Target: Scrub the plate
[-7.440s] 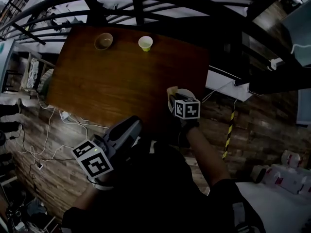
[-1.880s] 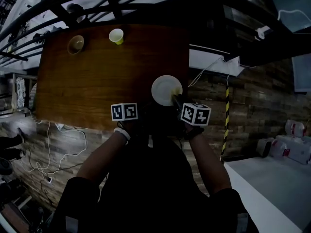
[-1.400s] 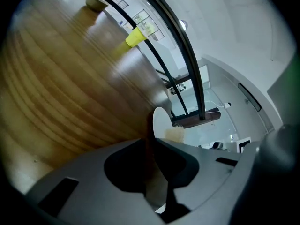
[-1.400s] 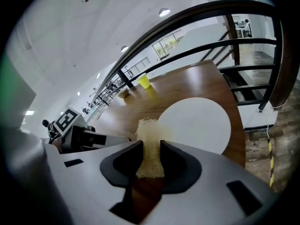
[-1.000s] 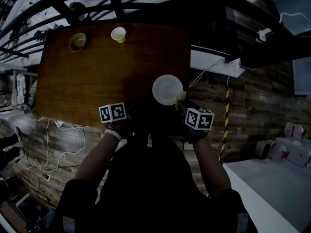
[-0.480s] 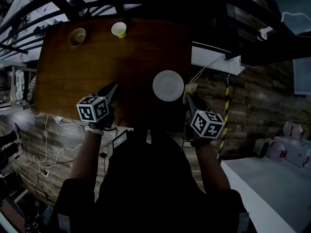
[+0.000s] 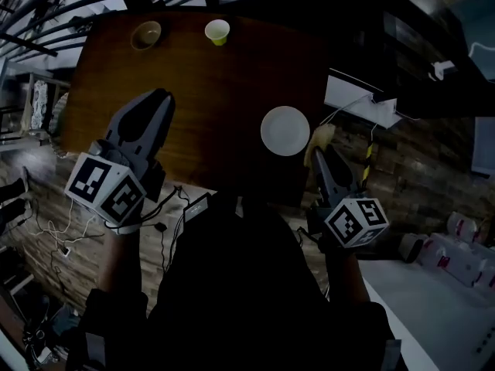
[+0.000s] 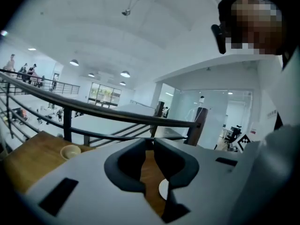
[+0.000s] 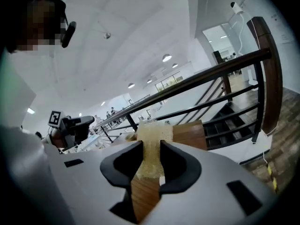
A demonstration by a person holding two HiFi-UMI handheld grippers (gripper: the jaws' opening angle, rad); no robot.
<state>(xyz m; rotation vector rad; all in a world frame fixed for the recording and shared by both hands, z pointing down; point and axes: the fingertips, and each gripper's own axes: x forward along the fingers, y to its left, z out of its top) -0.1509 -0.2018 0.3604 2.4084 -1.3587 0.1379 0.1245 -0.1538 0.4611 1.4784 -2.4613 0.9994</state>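
From above, your round white plate [image 7: 285,131] lies flat on the dark wooden table [image 7: 201,91]. Your left gripper [image 7: 158,97] is well left of the plate and your right gripper [image 7: 319,153] just right of it. In the left gripper view, your smooth grey jaws are pressed together on nothing. In the right gripper view, your jaws pinch a coarse, porous yellow sponge [image 9: 153,134].

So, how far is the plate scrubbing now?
Done: unclear; the plate lies on the table with neither gripper touching it. In hand: the right gripper is shut on a sponge, beside the plate. Remaining, probably: bring the sponge onto the plate and scrub.
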